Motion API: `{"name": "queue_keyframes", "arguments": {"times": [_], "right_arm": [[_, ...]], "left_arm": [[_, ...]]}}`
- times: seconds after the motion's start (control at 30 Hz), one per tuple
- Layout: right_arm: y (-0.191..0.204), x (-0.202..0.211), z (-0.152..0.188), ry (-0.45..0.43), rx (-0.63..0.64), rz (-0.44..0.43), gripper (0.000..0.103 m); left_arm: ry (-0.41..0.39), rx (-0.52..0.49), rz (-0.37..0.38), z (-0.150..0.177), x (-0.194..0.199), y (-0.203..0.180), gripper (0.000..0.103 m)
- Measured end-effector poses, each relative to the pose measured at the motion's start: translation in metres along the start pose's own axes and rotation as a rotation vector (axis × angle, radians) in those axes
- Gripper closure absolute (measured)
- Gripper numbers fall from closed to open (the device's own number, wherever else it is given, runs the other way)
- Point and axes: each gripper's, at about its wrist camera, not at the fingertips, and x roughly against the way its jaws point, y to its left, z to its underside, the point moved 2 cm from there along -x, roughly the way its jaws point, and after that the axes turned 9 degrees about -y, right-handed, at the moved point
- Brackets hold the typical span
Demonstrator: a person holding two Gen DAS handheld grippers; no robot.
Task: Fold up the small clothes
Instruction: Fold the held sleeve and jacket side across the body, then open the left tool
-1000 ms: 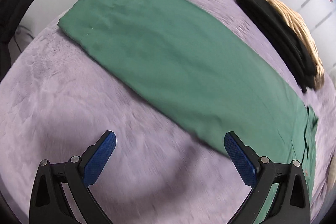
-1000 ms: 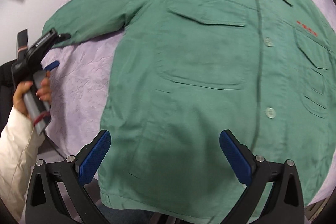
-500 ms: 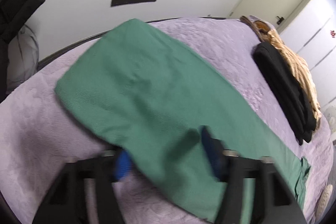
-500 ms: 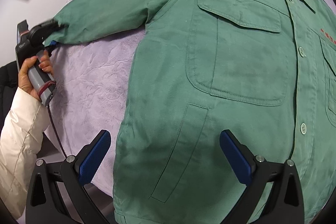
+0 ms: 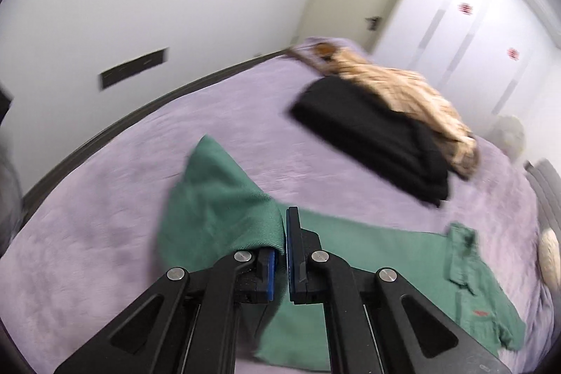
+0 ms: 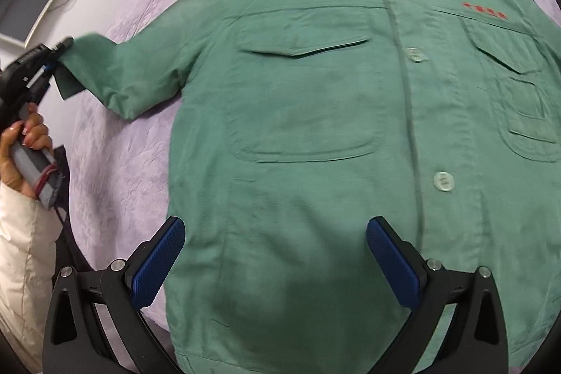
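A green button-up shirt [image 6: 333, 114] lies face up on the purple bedspread [image 6: 115, 177], collar at the top. My left gripper [image 5: 283, 255] is shut on the cuff end of the shirt's sleeve [image 5: 217, 209] and holds it lifted off the bed. From the right wrist view that same left gripper [image 6: 52, 56] grips the sleeve tip [image 6: 87, 58] at the far left, held by a hand in a cream sleeve. My right gripper [image 6: 277, 255] hovers open above the shirt's lower front, with nothing between its blue pads.
A folded black garment [image 5: 371, 135] and a tan plaid one [image 5: 396, 93] lie at the far side of the bed. White wall, a door and wardrobe doors stand behind. The bed's dark edge [image 5: 105, 135] runs along the left.
My left gripper went from wide open to shut on the sleeve end and rose, lifting the sleeve off the bed. My right gripper drifted sideways over the shirt front, still open.
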Motion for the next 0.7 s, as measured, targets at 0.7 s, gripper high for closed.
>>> {"name": "queue_keyframes", "arguments": {"times": [0.7], "right_arm": [[-0.207, 0.049, 0.002, -0.103, -0.362, 0.129, 0.000]], "left_arm": [[0.380, -0.566, 0.338, 0.239, -0.052, -0.341, 0.096]]}}
